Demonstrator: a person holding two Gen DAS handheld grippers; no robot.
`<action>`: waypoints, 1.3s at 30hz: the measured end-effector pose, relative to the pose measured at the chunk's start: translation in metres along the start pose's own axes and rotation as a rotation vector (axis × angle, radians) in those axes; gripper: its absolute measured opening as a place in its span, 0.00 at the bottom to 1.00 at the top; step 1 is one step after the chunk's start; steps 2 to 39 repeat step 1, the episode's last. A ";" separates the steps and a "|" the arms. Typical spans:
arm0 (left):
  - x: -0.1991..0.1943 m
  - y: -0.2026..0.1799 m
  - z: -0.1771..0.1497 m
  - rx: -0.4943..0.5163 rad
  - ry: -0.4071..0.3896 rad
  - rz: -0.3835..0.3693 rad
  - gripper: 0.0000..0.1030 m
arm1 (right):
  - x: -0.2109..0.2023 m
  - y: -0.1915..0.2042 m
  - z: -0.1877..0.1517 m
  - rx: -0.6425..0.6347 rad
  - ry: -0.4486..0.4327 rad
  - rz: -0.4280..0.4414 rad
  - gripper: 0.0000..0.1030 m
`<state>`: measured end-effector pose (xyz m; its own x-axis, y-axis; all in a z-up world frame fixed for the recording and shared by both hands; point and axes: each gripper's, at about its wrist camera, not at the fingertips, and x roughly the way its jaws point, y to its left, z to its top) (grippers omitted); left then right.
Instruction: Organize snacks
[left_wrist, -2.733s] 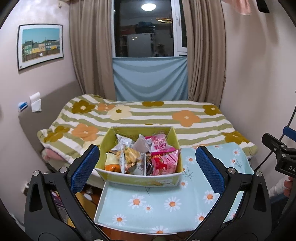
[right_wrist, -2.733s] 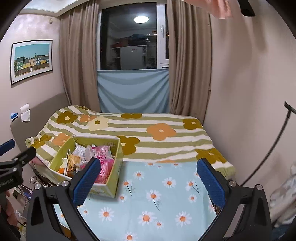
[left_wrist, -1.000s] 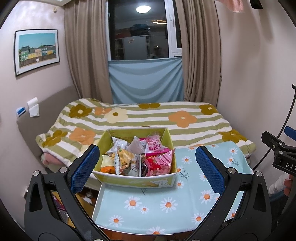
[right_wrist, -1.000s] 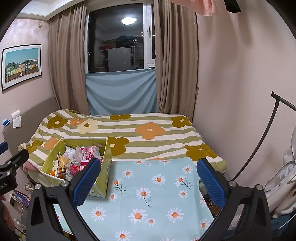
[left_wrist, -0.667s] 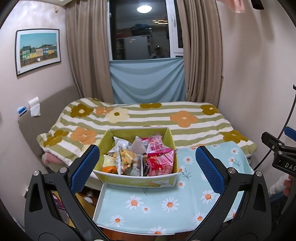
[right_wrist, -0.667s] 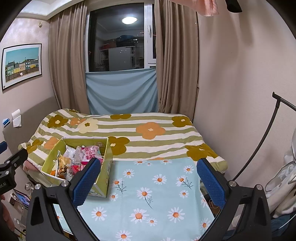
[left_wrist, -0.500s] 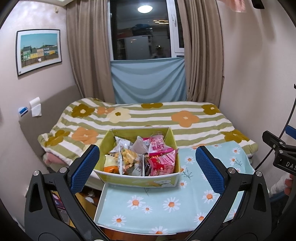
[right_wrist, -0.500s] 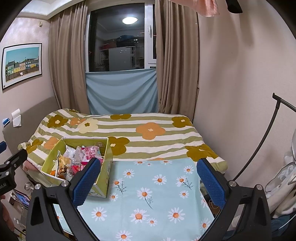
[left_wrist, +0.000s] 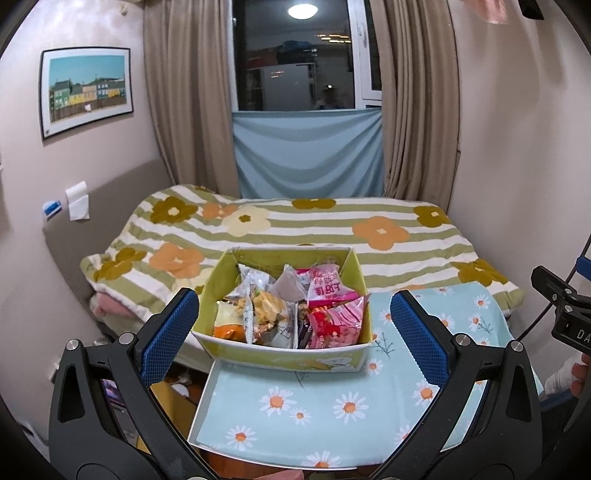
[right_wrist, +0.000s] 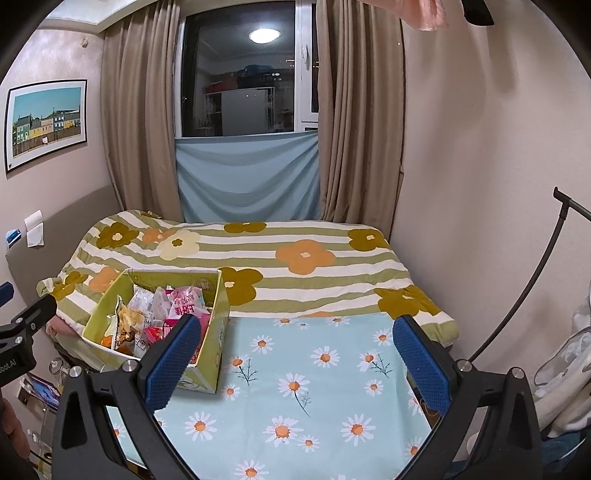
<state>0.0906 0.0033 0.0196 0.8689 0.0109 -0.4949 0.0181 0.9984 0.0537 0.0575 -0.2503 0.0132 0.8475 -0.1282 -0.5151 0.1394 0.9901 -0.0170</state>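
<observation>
A yellow-green cardboard box (left_wrist: 291, 356) full of snack packets stands at the far left of a small table with a blue daisy cloth (left_wrist: 332, 406). It holds a pink packet (left_wrist: 325, 288), a red-and-pink packet (left_wrist: 336, 328) and a chip packet (left_wrist: 264, 314). The box also shows in the right wrist view (right_wrist: 218, 306). My left gripper (left_wrist: 293, 325) is open and empty, held back from the box and framing it. My right gripper (right_wrist: 295, 354) is open and empty above the cloth (right_wrist: 314, 387), to the right of the box.
A bed with a striped flower blanket (left_wrist: 295, 225) lies right behind the table. A curtained window (right_wrist: 247, 147) is at the back. A black stand pole (right_wrist: 532, 280) and white bags (right_wrist: 569, 376) are at the right. Items lie on the floor at the left (left_wrist: 110, 398).
Both views have shifted slightly; the box now looks a little nearer and lower in the left wrist view. Both grippers stay open and empty. Nothing on the table has moved.
</observation>
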 end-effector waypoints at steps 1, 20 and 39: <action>0.003 0.001 0.000 -0.001 0.003 0.003 1.00 | 0.003 0.001 0.000 -0.002 0.005 -0.002 1.00; 0.003 0.001 0.000 -0.001 0.003 0.003 1.00 | 0.003 0.001 0.000 -0.002 0.005 -0.002 1.00; 0.003 0.001 0.000 -0.001 0.003 0.003 1.00 | 0.003 0.001 0.000 -0.002 0.005 -0.002 1.00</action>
